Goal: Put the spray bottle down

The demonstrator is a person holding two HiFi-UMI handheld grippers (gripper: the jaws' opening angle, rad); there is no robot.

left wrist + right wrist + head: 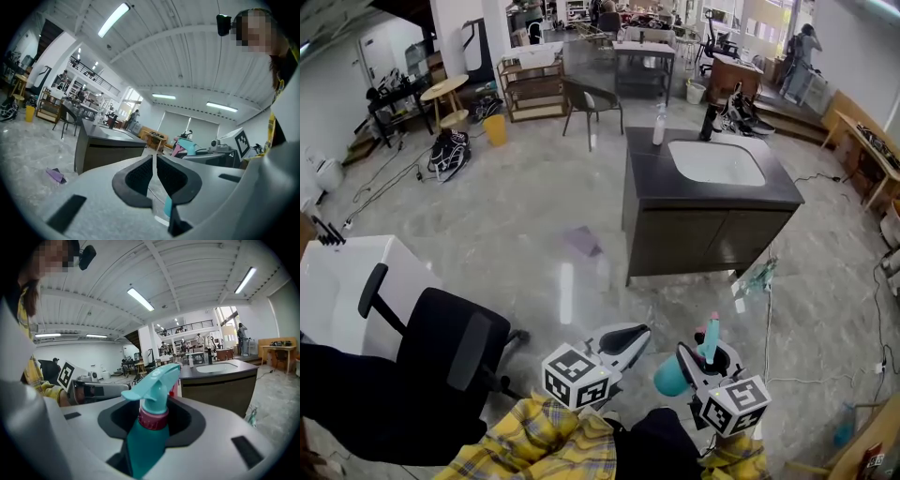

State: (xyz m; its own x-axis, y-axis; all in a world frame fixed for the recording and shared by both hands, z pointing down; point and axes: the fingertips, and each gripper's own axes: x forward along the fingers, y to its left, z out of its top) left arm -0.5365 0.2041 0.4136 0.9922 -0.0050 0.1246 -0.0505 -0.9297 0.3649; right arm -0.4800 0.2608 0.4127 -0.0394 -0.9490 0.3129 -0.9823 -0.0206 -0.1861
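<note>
- Across the whole room, a glossy grey floor [534, 202], marbled, with ceiling lights reflected in it.
- Ahead and a little right: a dark sink cabinet [698, 234], standing alone, with a white basin [716, 161] set in its top. A slim pale bottle [659, 124] stands at its far left corner.
- Low on the left: a black office chair [441, 347], next to a white table [333, 281].
- Bottom edge of the head view: yellow plaid sleeves [534, 436], with the grippers reaching forward from them.
- Left gripper [154, 174]: its black pads are drawn almost together, leaving only a thin slit. Nothing is between them. It is level with its partner and just beside it.
- Right gripper [152, 420]: its jaws are held wide and pinch the spray bottle.
- Spray bottle [146, 441]: teal body, pink collar and teal spray head. It is gripped below the collar and stands upright between the jaws, its nozzle pointing toward the other gripper. In the head view the bottle [671, 377] hangs in the air over bare floor, well short of the cabinet and resting on nothing.
- Small purple scrap [581, 241] lying flat on the floor, left of the cabinet's near corner.
</note>
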